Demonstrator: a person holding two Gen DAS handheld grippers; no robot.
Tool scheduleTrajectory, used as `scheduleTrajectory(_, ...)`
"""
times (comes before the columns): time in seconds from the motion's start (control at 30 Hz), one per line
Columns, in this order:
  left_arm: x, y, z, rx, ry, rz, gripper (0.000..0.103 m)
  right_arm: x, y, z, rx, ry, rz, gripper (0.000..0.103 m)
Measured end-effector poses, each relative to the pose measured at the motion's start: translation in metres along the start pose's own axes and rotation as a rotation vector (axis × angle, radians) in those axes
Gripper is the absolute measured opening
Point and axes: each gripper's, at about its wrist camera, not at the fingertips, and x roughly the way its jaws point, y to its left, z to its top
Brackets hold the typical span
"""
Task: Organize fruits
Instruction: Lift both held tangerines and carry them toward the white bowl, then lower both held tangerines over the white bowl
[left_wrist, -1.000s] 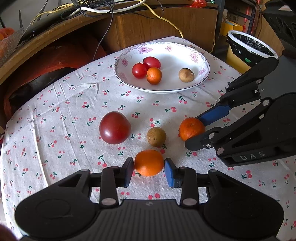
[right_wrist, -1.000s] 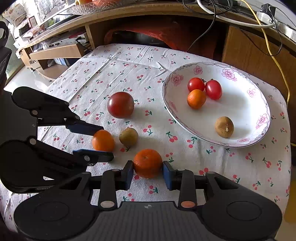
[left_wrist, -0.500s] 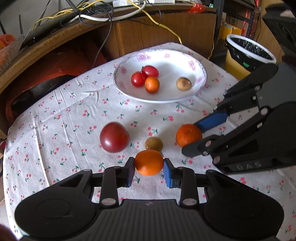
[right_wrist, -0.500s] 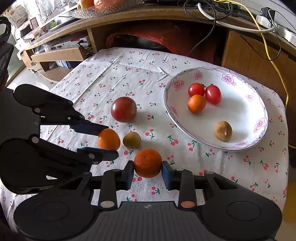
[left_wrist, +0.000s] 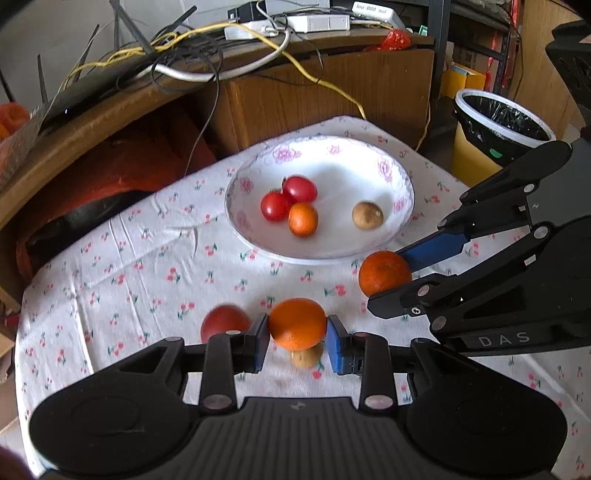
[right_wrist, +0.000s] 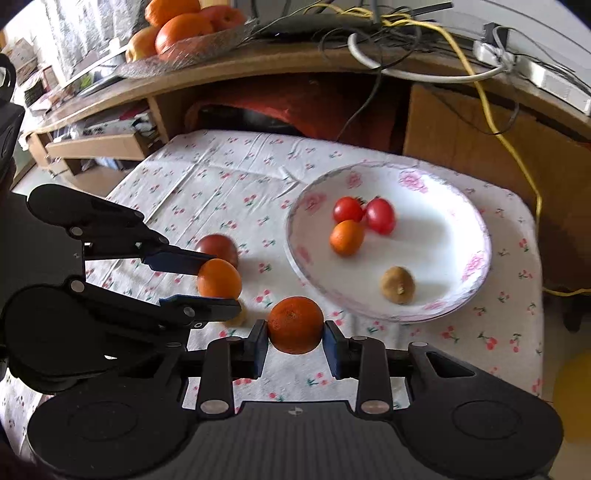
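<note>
We can read only one marking: the pale raised letters "DAS" on the black plastic body of the right gripper, seen from the left wrist camera on the flat side face below its linkage arms. We can make out no other text, number or brand; any marks on the white boxes on the wooden shelf are too small to read.

Left tongs and right tongs both hang raised above the bench, side by side, blue pads clamped tight, each level.
</note>
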Motion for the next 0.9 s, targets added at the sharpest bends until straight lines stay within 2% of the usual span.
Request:
scheduleTrajectory(0.5,0.028,-0.005,0.038,-0.027,-0.036,0.005,0.04,0.001,-0.037,0.012,0.095,-0.049,-0.09,0.029)
scheduleTrajectory(0.9,0.045,-0.006,0.043,-0.007,-0.034,0.014,0.04,0.013,-0.048,0.013,0.118,-0.04,-0.106,0.029)
